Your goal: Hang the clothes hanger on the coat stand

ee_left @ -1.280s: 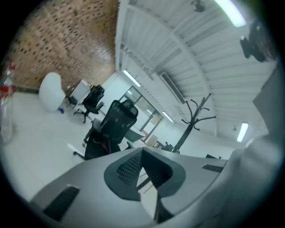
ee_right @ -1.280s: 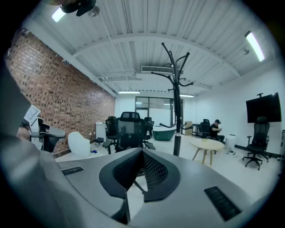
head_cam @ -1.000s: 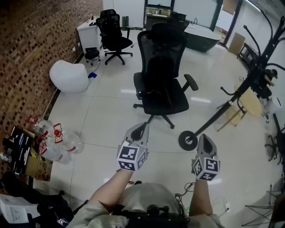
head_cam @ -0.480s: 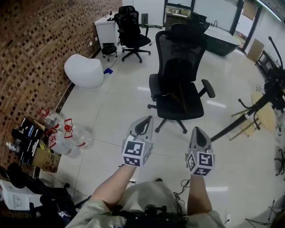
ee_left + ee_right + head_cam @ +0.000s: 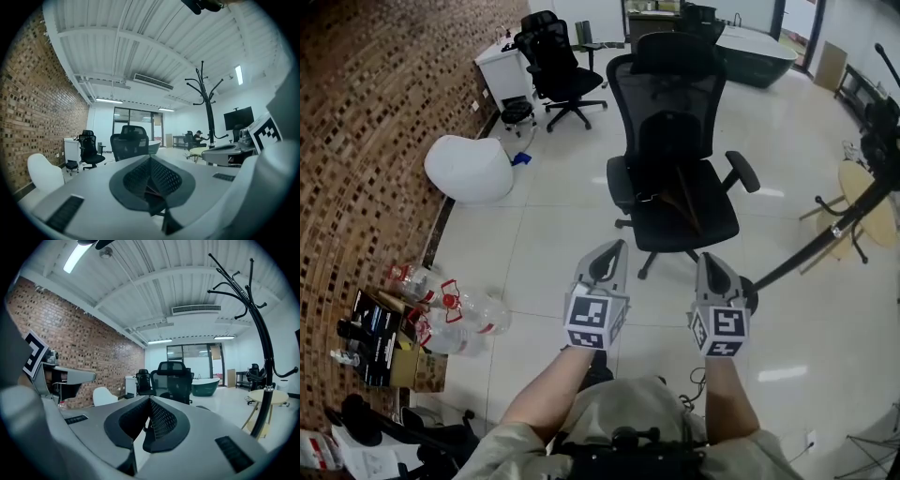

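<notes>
A brown wooden clothes hanger (image 5: 682,202) lies on the seat of a black office chair (image 5: 670,103) ahead of me. The black coat stand (image 5: 825,239) leans across the right side of the head view, its base partly hidden behind my right gripper. My left gripper (image 5: 605,255) and right gripper (image 5: 711,262) are held side by side, short of the chair, both shut and empty. The left gripper view shows shut jaws (image 5: 150,159), the chair (image 5: 129,143) and the stand (image 5: 207,103). In the right gripper view the jaws (image 5: 150,401) point at the chair (image 5: 173,378), with the stand (image 5: 262,362) at right.
A brick wall (image 5: 366,122) runs along the left, with a white rounded seat (image 5: 469,167), plastic bottles (image 5: 455,309) and boxes beside it. A second black chair (image 5: 553,66) and a dark green tub (image 5: 755,52) stand at the back. A round wooden table (image 5: 867,211) is near the stand.
Both grippers have advanced toward the office chair, which now looks nearer. The coat stand has slid toward the right edge of the head view. Both grippers stay shut.
</notes>
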`<state>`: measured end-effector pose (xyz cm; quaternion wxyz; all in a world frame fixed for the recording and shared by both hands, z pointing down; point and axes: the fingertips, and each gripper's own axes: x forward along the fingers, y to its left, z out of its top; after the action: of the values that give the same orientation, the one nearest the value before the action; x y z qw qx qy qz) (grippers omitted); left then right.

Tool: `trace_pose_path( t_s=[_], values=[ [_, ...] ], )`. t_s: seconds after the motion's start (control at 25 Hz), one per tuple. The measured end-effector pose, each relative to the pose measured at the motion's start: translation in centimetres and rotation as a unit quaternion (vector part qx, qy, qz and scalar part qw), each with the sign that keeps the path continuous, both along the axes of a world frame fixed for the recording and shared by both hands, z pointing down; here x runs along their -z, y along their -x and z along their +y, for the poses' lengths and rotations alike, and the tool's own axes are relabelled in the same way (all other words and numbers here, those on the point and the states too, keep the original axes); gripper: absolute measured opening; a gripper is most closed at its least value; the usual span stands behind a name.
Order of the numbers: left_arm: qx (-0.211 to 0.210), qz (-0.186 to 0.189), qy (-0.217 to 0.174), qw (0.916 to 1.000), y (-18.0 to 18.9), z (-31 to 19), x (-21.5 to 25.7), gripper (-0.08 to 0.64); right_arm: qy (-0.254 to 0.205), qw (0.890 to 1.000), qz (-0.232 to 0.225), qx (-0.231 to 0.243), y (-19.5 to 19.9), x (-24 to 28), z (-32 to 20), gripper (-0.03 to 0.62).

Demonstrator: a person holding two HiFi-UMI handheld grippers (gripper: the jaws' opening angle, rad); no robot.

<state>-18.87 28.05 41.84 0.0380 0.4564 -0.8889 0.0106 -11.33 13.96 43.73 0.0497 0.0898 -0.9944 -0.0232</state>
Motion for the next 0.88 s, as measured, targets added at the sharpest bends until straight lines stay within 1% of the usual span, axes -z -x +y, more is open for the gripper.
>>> trace_pose_path(
  t_s=[0.08, 0.16, 0.36, 0.48, 0.68, 0.88],
  values=[
    [-0.018, 0.0, 0.0, 0.9998, 4.3, 0.4, -0.9, 0.006, -0.005, 1.0, 0.005, -0.016, 3.8, -0.8, 0.9, 0.0],
    [-0.033, -0.001, -0.005, 0.9994, 7.7, 0.9, -1.1, 0.006, -0.005, 0.999, 0.011, -0.037, 6.4, -1.3, 1.7, 0.0],
    [-0.077, -0.004, -0.009, 0.997, 13.1, 1.3, -1.4, 0.006, -0.015, 0.997, 0.006, -0.082, 11.1, -0.4, 3.2, 0.0],
    [-0.091, -0.007, -0.01, 0.9958, 15.9, 0.6, -1.4, 0.006, -0.016, 0.995, 0.007, -0.096, 13.7, -0.4, 3.3, 0.0],
    [-0.109, -0.001, -0.006, 0.994, 18.6, -3.1, -0.8, 0.006, -0.008, 0.993, 0.009, -0.12, 16.0, 0.5, 0.7, 0.0],
    [-0.104, 0.019, -0.003, 0.9944, 23.0, -7.5, 0.1, 0.006, -0.007, 0.993, 0.01, -0.121, 20.3, 1.6, -3.8, 0.0]
  ],
)
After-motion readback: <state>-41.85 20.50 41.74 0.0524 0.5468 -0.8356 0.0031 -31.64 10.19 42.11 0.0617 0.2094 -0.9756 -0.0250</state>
